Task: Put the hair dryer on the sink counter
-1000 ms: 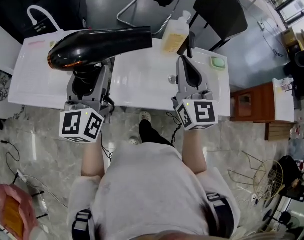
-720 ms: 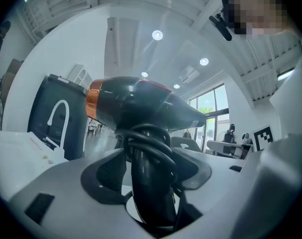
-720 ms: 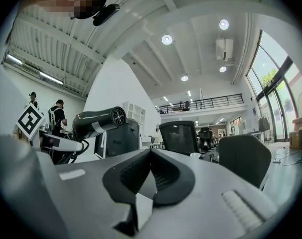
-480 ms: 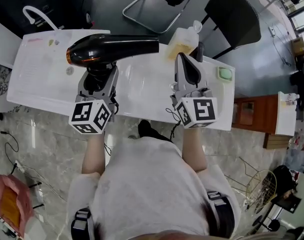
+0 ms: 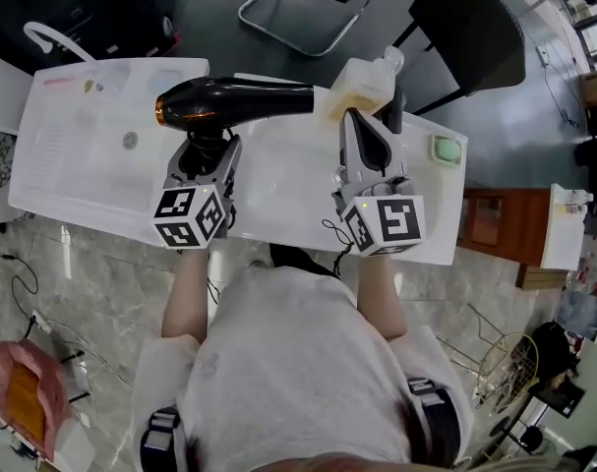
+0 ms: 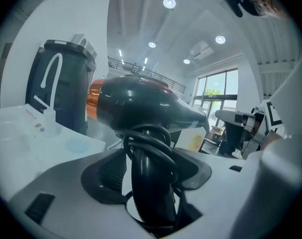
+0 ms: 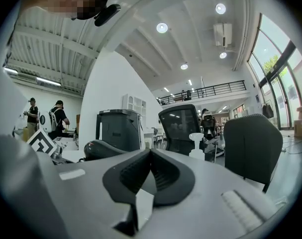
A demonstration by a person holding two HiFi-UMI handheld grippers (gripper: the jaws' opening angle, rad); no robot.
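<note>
Fingers (image 6: 108,172) of left gripper (image 5: 208,147) clamped on hair dryer (image 5: 234,101) handle. Barrel axis runs left-right across upper centre of frame, nozzle pointing right, over the white desk (image 5: 278,170). Right gripper (image 5: 362,134) closed on nothing, just right of nozzle.

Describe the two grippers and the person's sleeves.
Both the left gripper and the right gripper are grey, with black ribbed pads inside the jaws and a white cube of black square markers at the rear. A thin dark cable loops beside the right one. The sleeves are pale.
</note>
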